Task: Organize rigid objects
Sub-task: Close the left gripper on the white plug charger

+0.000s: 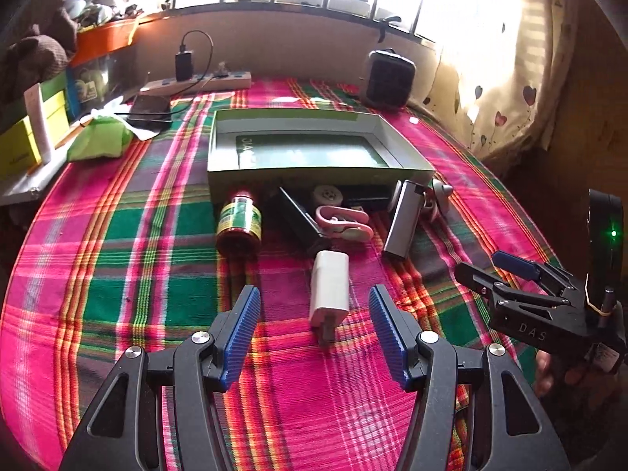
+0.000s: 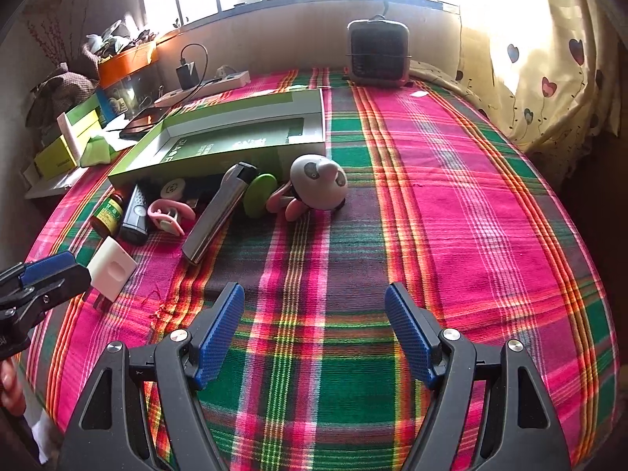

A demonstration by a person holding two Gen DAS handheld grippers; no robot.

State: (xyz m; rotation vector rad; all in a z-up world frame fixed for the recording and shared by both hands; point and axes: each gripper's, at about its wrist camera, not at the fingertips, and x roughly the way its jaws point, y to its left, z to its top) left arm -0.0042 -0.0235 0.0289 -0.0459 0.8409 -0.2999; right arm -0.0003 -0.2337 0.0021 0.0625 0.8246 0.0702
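Note:
A white plug adapter (image 1: 329,288) (image 2: 112,269) lies on the plaid cloth, right between the blue pads of my open left gripper (image 1: 314,300). Behind it sit a brown bottle (image 1: 238,223) (image 2: 106,214), a black device (image 1: 300,218) (image 2: 134,216), a pink clip (image 1: 345,223) (image 2: 169,214), a silver bar (image 1: 402,219) (image 2: 214,218), a green disc (image 2: 259,195) and a grey round toy (image 2: 318,182). An open green box (image 1: 314,174) (image 2: 204,163) stands behind them. My right gripper (image 2: 314,298) is open over bare cloth, also seen at the right (image 1: 496,265).
A small grey heater (image 1: 389,78) (image 2: 378,53) stands at the far edge under the window. A power strip (image 1: 196,82) (image 2: 204,86) with a charger, a phone (image 2: 143,119), a green pouch (image 1: 100,139) and stacked boxes (image 1: 27,145) crowd the left side. A curtain (image 2: 541,59) hangs right.

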